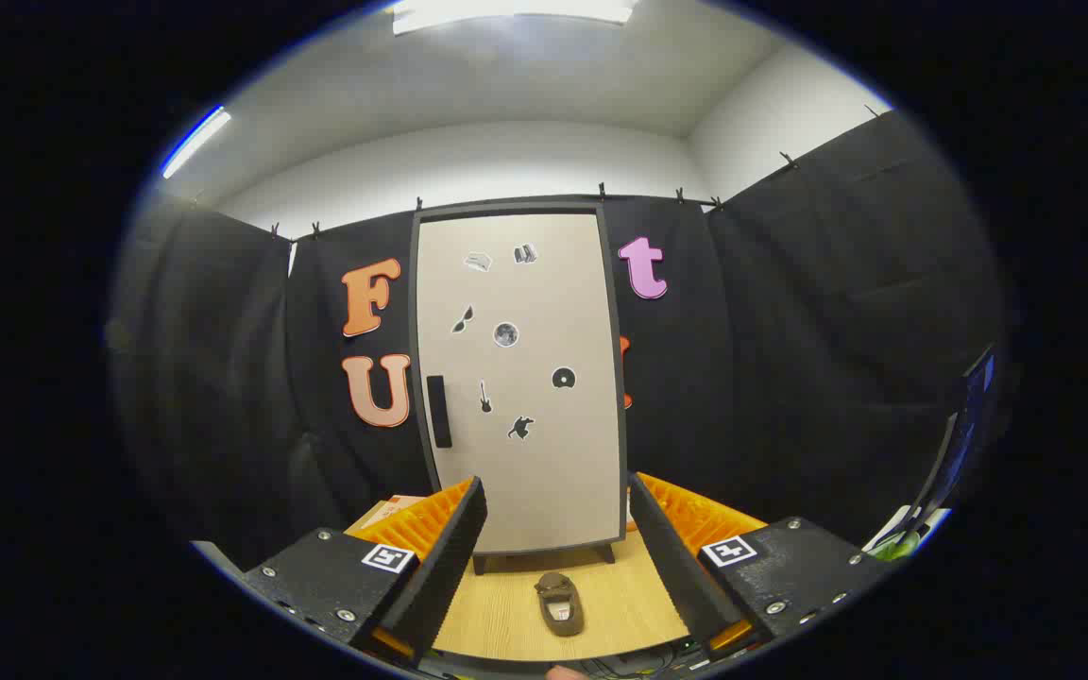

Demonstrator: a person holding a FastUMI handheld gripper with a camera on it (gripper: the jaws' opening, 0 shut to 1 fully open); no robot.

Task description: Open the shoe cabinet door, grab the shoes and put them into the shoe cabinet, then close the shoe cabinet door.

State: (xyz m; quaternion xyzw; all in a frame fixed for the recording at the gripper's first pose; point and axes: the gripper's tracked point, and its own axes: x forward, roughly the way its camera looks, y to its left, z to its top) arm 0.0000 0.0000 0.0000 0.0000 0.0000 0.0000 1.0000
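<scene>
The shoe cabinet (518, 378) stands upright ahead of me, its beige door shut and dotted with small stickers. A black handle (438, 411) runs down the door's left side. One small brown shoe (560, 603) lies on the wooden table (497, 614) in front of the cabinet, between my two fingers and a little below them. My gripper (558, 538) is open, its black ribbed fingers (454, 548) wide apart and holding nothing. It hangs short of the cabinet, facing the door.
Black cloth walls close in the booth behind and beside the cabinet. A cardboard box (383, 510) peeks out behind my left finger. A monitor's edge (964, 444) stands at the far right, and cables (643, 661) lie at the table's near edge.
</scene>
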